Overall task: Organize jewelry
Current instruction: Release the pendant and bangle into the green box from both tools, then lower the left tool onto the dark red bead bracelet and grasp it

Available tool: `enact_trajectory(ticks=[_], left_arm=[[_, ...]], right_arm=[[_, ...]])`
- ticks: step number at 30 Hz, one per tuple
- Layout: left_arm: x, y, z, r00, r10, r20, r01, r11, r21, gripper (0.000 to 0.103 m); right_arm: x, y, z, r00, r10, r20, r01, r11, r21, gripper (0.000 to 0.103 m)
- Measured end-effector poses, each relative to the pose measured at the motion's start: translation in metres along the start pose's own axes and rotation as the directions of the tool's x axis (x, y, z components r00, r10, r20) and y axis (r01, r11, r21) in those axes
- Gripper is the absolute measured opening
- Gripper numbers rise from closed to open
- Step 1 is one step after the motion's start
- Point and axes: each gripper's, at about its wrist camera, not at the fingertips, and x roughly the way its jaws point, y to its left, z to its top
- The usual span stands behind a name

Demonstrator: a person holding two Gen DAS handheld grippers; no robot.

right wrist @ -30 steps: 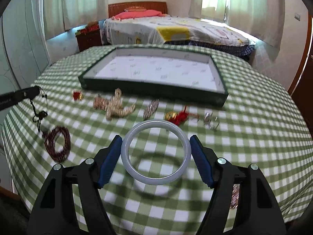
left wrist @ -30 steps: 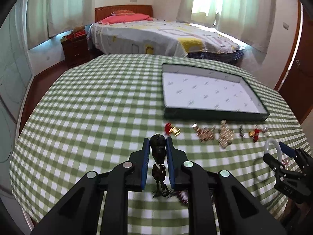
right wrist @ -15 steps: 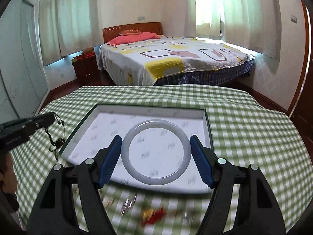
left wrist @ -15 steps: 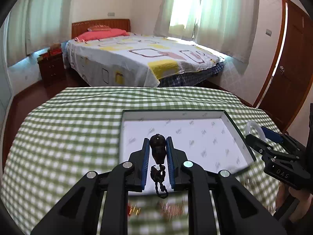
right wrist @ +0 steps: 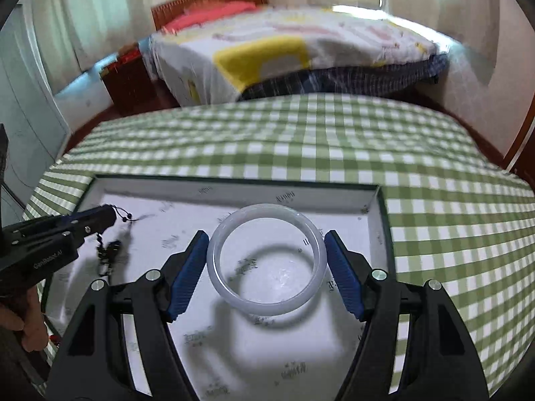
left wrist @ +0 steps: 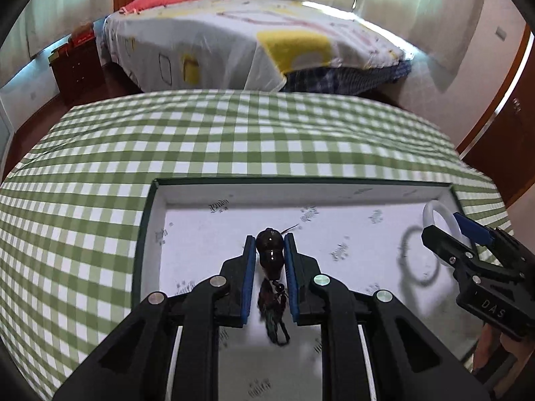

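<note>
Bangle (right wrist: 266, 259) between level right fingers (right wrist: 187, 272)

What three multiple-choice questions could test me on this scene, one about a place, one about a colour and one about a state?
1. Where is the pale translucent round bangle?
A. on the bed
B. above the white-lined dark green tray
C. on the floor

2. What colour is the gourd-shaped bead pendant in the left gripper?
A. dark brown
B. yellow
C. white

3. How does the right gripper stand?
A. wide open and empty
B. out of sight
C. shut on the bangle

Answers: 1 B, its shadow falls on the tray's lining; 2 A, it looks dark and glossy between the blue pads; 3 C, both pads press the ring's sides.
</note>
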Motion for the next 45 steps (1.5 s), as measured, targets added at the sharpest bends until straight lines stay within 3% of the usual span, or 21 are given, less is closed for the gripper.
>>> enact_trajectory(ticks=[4, 9, 11, 13, 14, 15, 20, 24, 31, 40, 45], left_arm=[[0.013, 0.004, 0.002, 0.999, 0.0, -0.048, -0.001, 1.0, -0.01, 0.018], [0.021, 0.003, 0.004, 0.998, 0.018, -0.052, -0.018, 1.0, 0.0, 0.019], [0.025, 0.002, 0.007, 0.999, 0.023, -0.05, -0.023, 1.0, 0.005, 0.021], [0.026, -0.002, 0.008, 0.998, 0.023, -0.051, -0.022, 1.0, 0.018, 0.034], [0.03, -0.003, 0.011, 0.998, 0.031, -0.053, -0.03, 0.999, 0.022, 0.048], [0.033, -0.004, 0.013, 0.998, 0.036, -0.052, -0.034, 0.999, 0.025, 0.053], [0.019, -0.005, 0.01, 1.0, 0.019, -0.012, -0.019, 1.0, 0.025, 0.055], [-0.021, -0.006, 0.003, 0.995, -0.001, 0.098, 0.0, 1.0, 0.018, 0.059], [-0.101, -0.009, -0.045, 0.961, 0.003, 0.276, -0.009, 1.0, 0.022, 0.062], [-0.157, -0.004, -0.12, 0.937, 0.029, 0.347, -0.027, 1.0, -0.011, 0.066], [-0.17, -0.002, -0.157, 0.938, 0.051, 0.344, -0.051, 0.999, -0.009, 0.066]], right_arm=[[0.017, 0.001, 0.004, 0.998, -0.021, -0.055, 0.02, 1.0, -0.014, 0.069], [0.024, 0.003, 0.005, 0.995, -0.029, -0.095, 0.027, 0.999, -0.022, 0.07], [0.024, 0.002, 0.007, 0.995, -0.033, -0.091, 0.032, 0.999, -0.022, 0.076], [0.023, 0.003, 0.008, 0.996, -0.037, -0.087, 0.034, 0.999, -0.029, 0.082], [0.023, 0.004, 0.009, 0.996, -0.038, -0.085, 0.035, 0.999, -0.034, 0.082], [0.022, 0.004, 0.009, 0.996, -0.04, -0.081, 0.037, 0.999, -0.038, 0.082], [-0.004, 0.005, 0.007, 0.999, -0.03, 0.017, 0.031, 0.999, -0.028, 0.082], [-0.043, 0.01, -0.006, 0.994, -0.02, 0.103, 0.025, 0.999, -0.04, 0.082], [-0.118, 0.015, -0.056, 0.973, -0.032, 0.23, 0.044, 0.998, -0.049, 0.084], [-0.177, 0.024, -0.127, 0.951, -0.078, 0.299, 0.085, 0.996, -0.01, 0.084], [-0.197, 0.029, -0.159, 0.937, -0.109, 0.333, 0.117, 0.993, -0.003, 0.084]])
